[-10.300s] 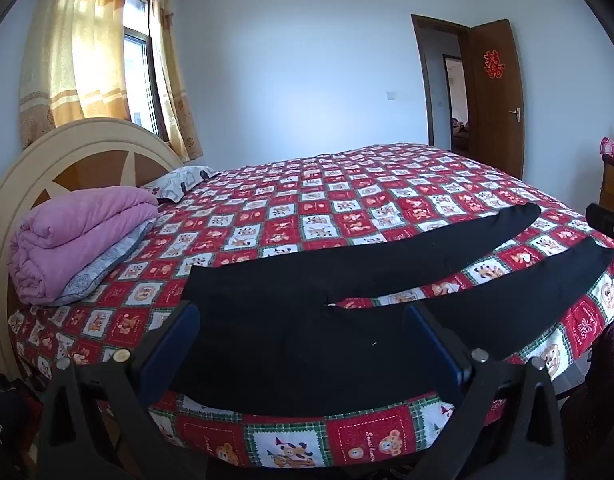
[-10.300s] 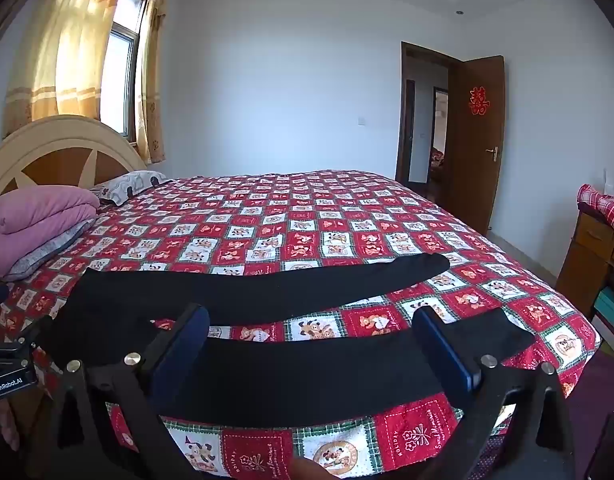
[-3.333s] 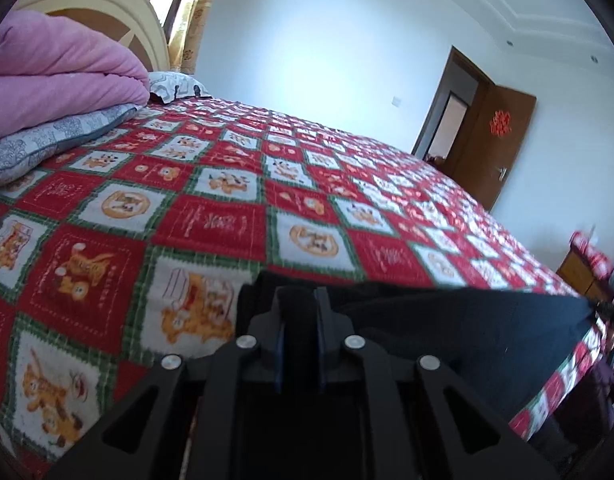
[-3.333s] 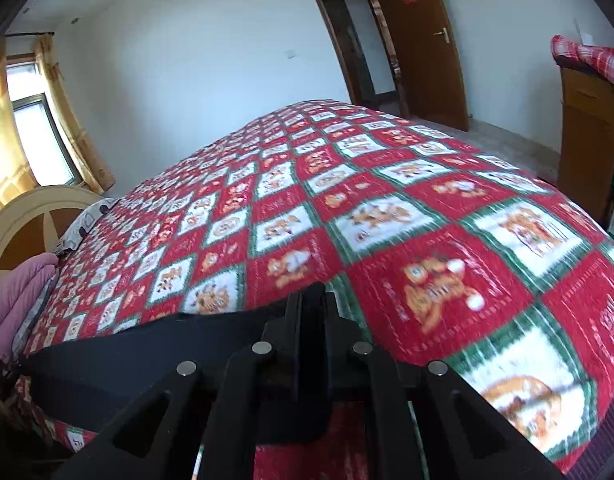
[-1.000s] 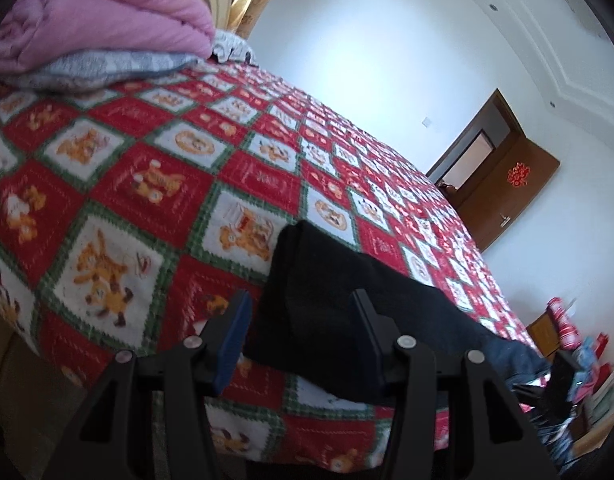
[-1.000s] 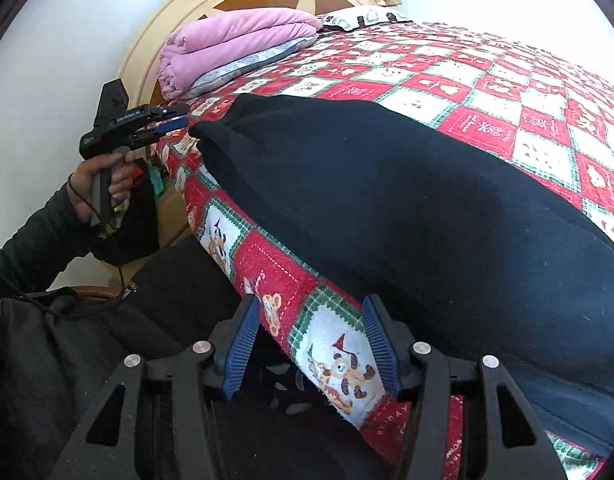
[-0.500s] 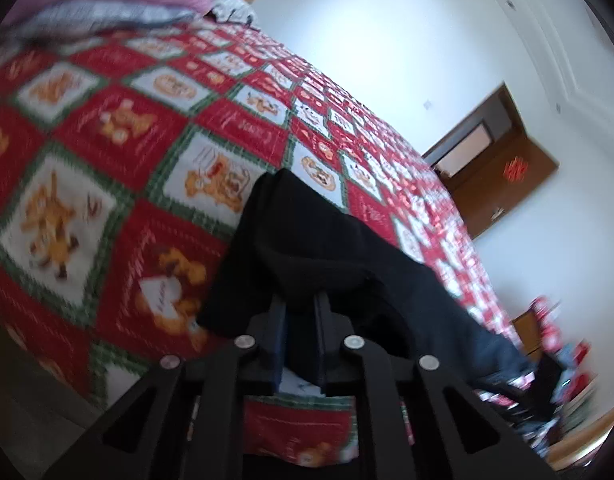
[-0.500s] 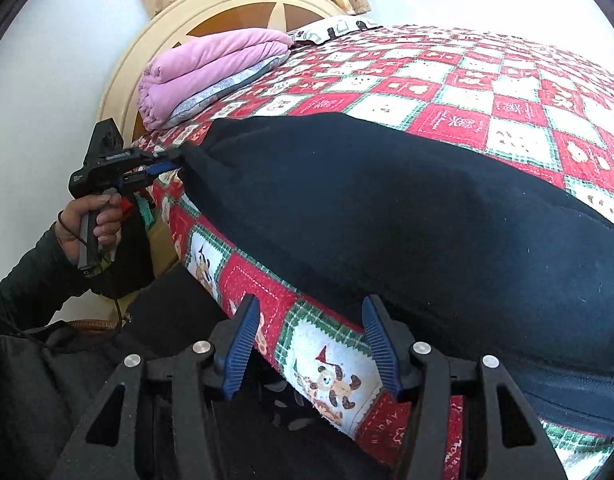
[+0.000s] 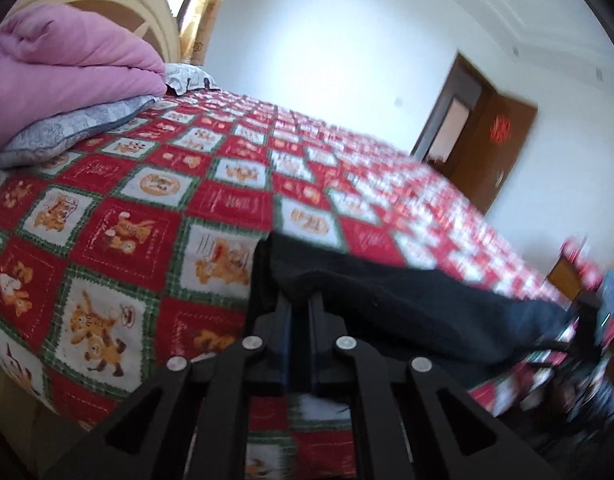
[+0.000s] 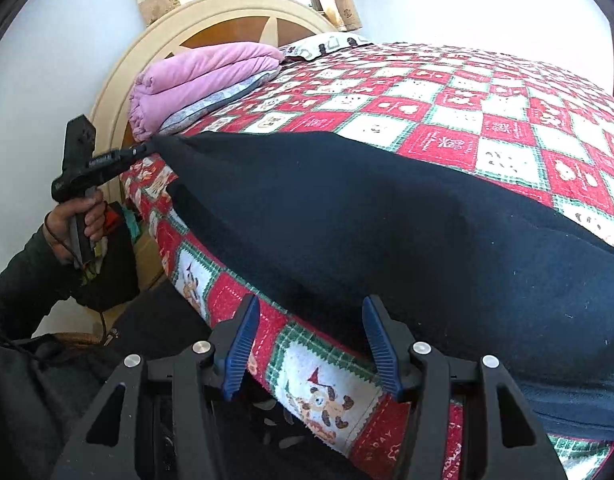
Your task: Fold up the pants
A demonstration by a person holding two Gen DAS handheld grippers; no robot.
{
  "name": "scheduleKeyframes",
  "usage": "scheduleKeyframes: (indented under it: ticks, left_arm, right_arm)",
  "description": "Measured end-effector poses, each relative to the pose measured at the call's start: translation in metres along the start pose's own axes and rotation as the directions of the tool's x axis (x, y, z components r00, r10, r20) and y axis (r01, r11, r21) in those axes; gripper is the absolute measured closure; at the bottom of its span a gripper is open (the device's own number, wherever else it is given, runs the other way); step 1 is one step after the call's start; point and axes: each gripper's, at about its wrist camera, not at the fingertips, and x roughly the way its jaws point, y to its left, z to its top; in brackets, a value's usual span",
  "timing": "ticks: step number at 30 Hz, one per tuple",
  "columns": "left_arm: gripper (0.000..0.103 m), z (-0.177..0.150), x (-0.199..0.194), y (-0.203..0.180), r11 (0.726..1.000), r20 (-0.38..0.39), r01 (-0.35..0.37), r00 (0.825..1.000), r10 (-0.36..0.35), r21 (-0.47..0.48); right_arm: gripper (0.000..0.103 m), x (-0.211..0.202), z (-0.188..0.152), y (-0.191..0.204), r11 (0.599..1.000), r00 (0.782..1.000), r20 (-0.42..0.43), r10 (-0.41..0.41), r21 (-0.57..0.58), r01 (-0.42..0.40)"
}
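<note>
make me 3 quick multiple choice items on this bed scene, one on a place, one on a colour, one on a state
1. Where does the pink blanket lie?
A. by the headboard
B. on the floor
C. on the pants

2. What colour are the pants?
A. white
B. black
C. yellow

3. How do the left tongs stand?
A. wide open above the bed
B. shut on the pants
C. shut on the blanket

Answers: 1 A, it is stacked against the headboard. 2 B, the cloth across the quilt is black. 3 B, the corner of the pants is pinched; the right tongs are open.

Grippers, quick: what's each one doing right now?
Left gripper: shut on the black pants.
Right gripper: open, holding nothing.
</note>
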Motion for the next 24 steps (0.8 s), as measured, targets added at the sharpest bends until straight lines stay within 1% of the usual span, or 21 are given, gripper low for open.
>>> scheduleKeyframes:
  ticks: [2, 5, 6, 7, 8, 10, 13, 15, 16, 18, 19, 20, 22, 23, 24]
  left_arm:
    - [0.096, -0.011, 0.011, 0.002, 0.998, -0.041, -0.045, 0.998, 0.047, 0.048]
    - [0.096, -0.022, 0.016, 0.012, 0.999, -0.079, -0.027, 0.996, 0.030, 0.042]
    - [0.095, -0.023, 0.014, 0.015, 1.000, -0.092, 0.009, 0.996, -0.007, 0.027]
    - [0.091, -0.023, 0.012, 0.017, 0.999, -0.098, 0.011, 0.995, -0.008, 0.030]
    - [0.088, -0.023, 0.008, 0.016, 0.999, -0.091, -0.004, 0.996, 0.008, 0.039]
    - [0.087, -0.020, -0.002, 0.022, 0.999, -0.058, -0.007, 0.998, 0.009, 0.033]
    - [0.088, -0.013, -0.017, 0.027, 0.999, -0.011, -0.053, 0.999, 0.053, 0.009]
    - [0.087, -0.003, -0.027, 0.026, 0.997, 0.042, -0.081, 0.996, 0.081, -0.009]
    - [0.083, 0.001, -0.030, 0.024, 0.997, 0.063, -0.081, 0.995, 0.081, -0.012]
    - [0.067, 0.009, -0.035, 0.011, 0.997, 0.104, -0.071, 0.992, 0.071, -0.004]
    - [0.050, 0.012, -0.035, 0.004, 0.998, 0.116, -0.064, 0.991, 0.063, 0.007]
    - [0.039, 0.013, -0.035, -0.008, 0.999, 0.130, -0.046, 0.991, 0.042, 0.027]
    - [0.037, 0.015, -0.028, -0.028, 0.997, 0.123, -0.005, 0.992, -0.004, 0.071]
    - [0.037, 0.015, -0.021, -0.041, 0.995, 0.103, 0.019, 0.994, -0.029, 0.102]
    - [0.037, 0.013, -0.013, -0.052, 0.991, 0.085, 0.031, 0.995, -0.043, 0.131]
  right_arm:
    - [0.048, 0.000, 0.000, -0.001, 1.000, 1.000, 0.000, 0.010, 0.008, -0.010]
    - [0.048, -0.001, -0.001, 0.000, 1.000, 1.000, -0.006, 0.006, -0.001, -0.006]
    - [0.048, -0.002, -0.001, 0.001, 1.000, 1.000, -0.007, 0.008, 0.000, -0.008]
    - [0.048, -0.002, -0.002, 0.000, 1.000, 1.000, -0.008, 0.010, 0.002, -0.010]
    - [0.048, -0.001, -0.003, -0.001, 1.000, 1.000, -0.011, 0.009, 0.005, -0.009]
    - [0.048, 0.000, -0.004, -0.003, 1.000, 1.000, -0.018, -0.008, 0.013, 0.008]
    - [0.048, -0.008, -0.005, -0.008, 0.999, 0.999, -0.002, -0.033, 0.031, 0.033]
    - [0.048, -0.022, -0.004, -0.014, 0.996, 0.996, 0.022, -0.082, 0.043, 0.081]
    - [0.048, -0.031, -0.003, -0.018, 0.993, 0.993, 0.038, -0.111, 0.052, 0.109]
    - [0.048, -0.055, -0.003, -0.033, 0.983, 0.985, 0.078, -0.156, 0.108, 0.148]
    - [0.048, -0.068, -0.004, -0.042, 0.977, 0.980, 0.100, -0.171, 0.147, 0.155]
    - [0.048, -0.085, -0.006, -0.054, 0.965, 0.971, 0.131, -0.200, 0.197, 0.173]
    - [0.048, -0.117, -0.012, -0.074, 0.929, 0.939, 0.184, -0.289, 0.288, 0.230]
    - [0.048, -0.138, -0.018, -0.089, 0.895, 0.915, 0.208, -0.347, 0.364, 0.257]
    - [0.048, -0.157, -0.024, -0.104, 0.858, 0.893, 0.222, -0.391, 0.439, 0.266]
